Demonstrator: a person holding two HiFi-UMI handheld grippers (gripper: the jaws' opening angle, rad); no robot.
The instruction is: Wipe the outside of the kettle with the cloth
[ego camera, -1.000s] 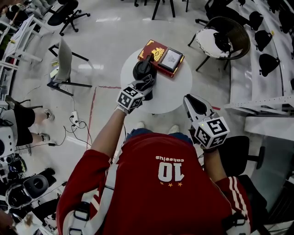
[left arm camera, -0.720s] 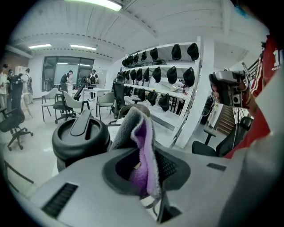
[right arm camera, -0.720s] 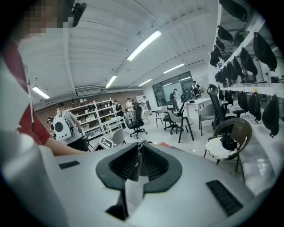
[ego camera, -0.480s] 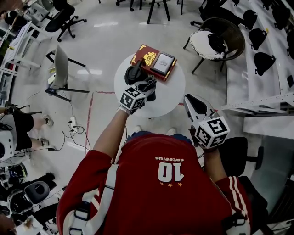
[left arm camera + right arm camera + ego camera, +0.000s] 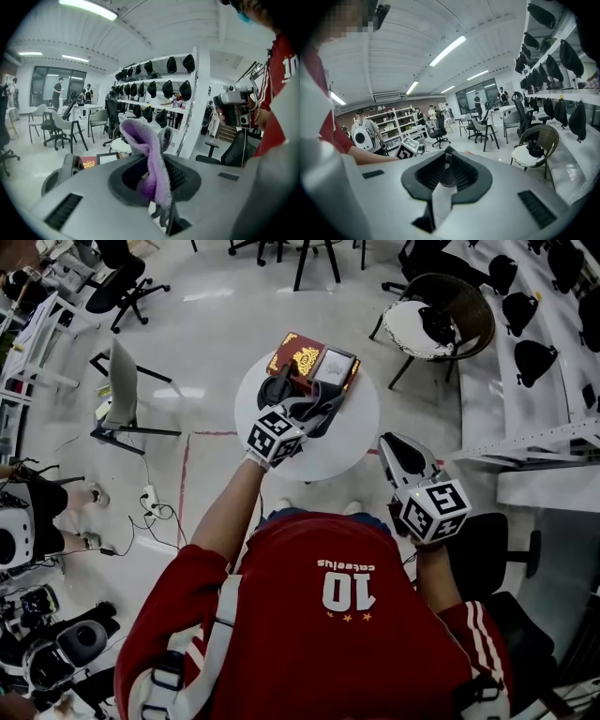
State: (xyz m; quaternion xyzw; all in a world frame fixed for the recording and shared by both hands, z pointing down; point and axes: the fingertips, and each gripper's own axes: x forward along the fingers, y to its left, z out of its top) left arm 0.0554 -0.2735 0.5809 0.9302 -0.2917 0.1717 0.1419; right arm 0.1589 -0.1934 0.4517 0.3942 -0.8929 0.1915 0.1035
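One black kettle [image 5: 279, 387] standing on one round white table [image 5: 361, 442], beside one red box [image 5: 298, 354]. Left gripper [image 5: 314, 411] hovering just beside kettle, jaws clamping one purple cloth [image 5: 145, 145]. Right gripper [image 5: 401, 454] hovering off table edge, jaws pressing together, nothing between.

The cloth [image 5: 146, 154] is fuzzy purple fleece. The left gripper [image 5: 154, 136] has a smooth matt grey plastic shell and ribbed black pads [image 5: 180, 176]. The kettle [image 5: 277, 388] looks matt black; the floor [image 5: 216, 324] is glossy, the table [image 5: 352, 432] smooth white.
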